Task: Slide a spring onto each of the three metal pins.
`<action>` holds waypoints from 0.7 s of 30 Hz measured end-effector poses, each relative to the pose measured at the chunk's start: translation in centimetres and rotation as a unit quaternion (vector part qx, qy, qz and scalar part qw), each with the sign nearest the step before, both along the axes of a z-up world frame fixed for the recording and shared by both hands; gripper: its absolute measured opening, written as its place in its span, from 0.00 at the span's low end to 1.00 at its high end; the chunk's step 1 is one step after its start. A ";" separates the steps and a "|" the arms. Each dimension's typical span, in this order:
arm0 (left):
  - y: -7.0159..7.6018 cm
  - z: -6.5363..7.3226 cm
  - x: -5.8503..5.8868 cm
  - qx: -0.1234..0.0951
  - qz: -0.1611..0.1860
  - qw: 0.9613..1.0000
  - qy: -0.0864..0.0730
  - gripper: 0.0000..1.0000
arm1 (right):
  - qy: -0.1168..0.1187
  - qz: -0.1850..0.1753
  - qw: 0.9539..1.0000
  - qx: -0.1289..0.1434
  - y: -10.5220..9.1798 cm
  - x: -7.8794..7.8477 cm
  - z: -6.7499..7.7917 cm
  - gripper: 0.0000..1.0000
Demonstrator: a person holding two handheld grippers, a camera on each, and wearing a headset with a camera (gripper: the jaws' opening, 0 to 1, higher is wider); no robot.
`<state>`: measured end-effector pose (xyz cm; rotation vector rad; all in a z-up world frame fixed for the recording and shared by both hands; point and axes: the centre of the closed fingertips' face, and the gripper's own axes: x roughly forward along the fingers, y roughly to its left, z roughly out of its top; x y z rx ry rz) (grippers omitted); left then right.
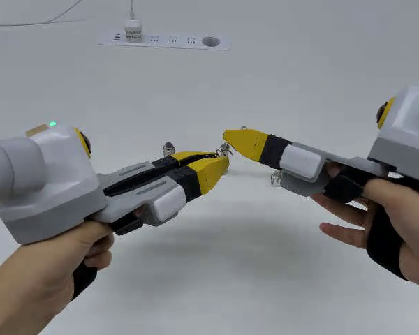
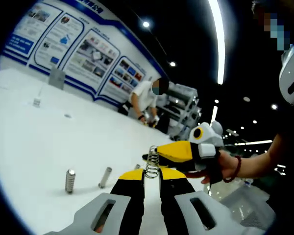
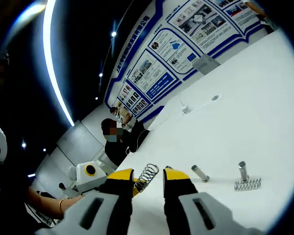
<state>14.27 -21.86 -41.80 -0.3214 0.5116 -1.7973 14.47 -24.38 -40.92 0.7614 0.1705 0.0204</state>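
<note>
Grey left gripper [image 1: 222,162] with yellow-tipped jaws, held in the left hand [image 1: 49,272], pinches a small coiled metal spring [image 1: 225,149], tip to tip with the matching right gripper [image 1: 230,135], jaws parted.

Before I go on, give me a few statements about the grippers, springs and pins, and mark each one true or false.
1. The left gripper holds a spring at its tips. True.
2. The right gripper is clamped shut. False: its jaws stand apart.
3. A loose spring lies on the table beside a pin. True.
4. Nothing is plugged into the power strip. False: a white plug sits in it.
</note>
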 end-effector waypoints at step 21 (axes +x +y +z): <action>0.3 0.9 -0.5 -0.008 -0.023 0.998 -0.061 0.11 | -0.024 0.023 0.999 0.034 1.2 0.1 1.3 0.12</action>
